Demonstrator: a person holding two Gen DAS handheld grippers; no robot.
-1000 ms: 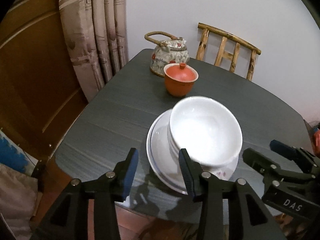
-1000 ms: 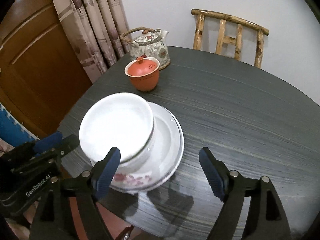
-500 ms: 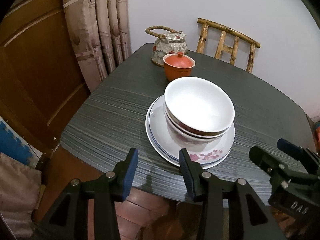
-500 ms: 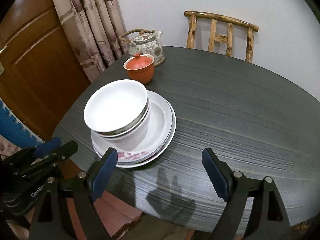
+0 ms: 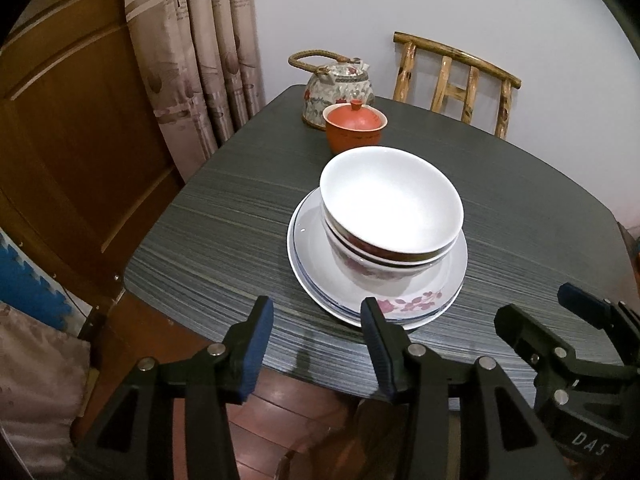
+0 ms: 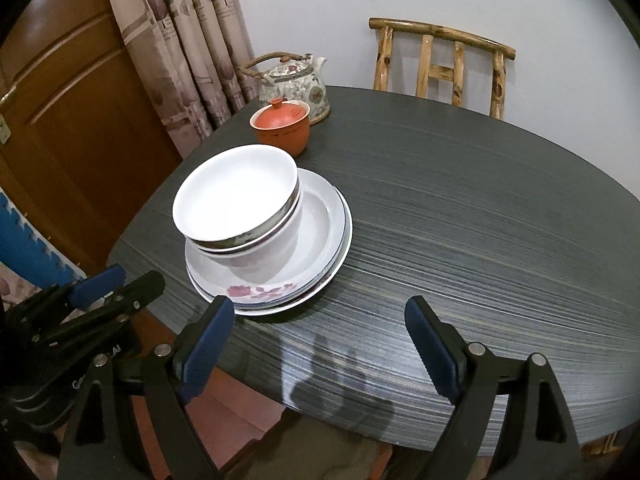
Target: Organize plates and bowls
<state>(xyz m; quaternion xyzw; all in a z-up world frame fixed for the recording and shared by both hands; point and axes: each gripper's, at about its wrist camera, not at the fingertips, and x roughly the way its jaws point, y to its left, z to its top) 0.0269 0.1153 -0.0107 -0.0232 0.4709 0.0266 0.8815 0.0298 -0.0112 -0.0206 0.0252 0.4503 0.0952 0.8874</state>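
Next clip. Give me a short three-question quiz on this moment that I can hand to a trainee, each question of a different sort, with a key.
1. True or false: the nested white ceramic bowls stand on the stacked white plates with a pink flower print.
2. Which is nearer the stack? A. the floral ceramic teapot with a woven handle B. the orange lidded clay cup
3. Fill in: neither the left gripper nor the right gripper holds ____.

Key: 1 true; 2 B; 3 anything. Both stand open and empty at the near edge of the dark striped table.
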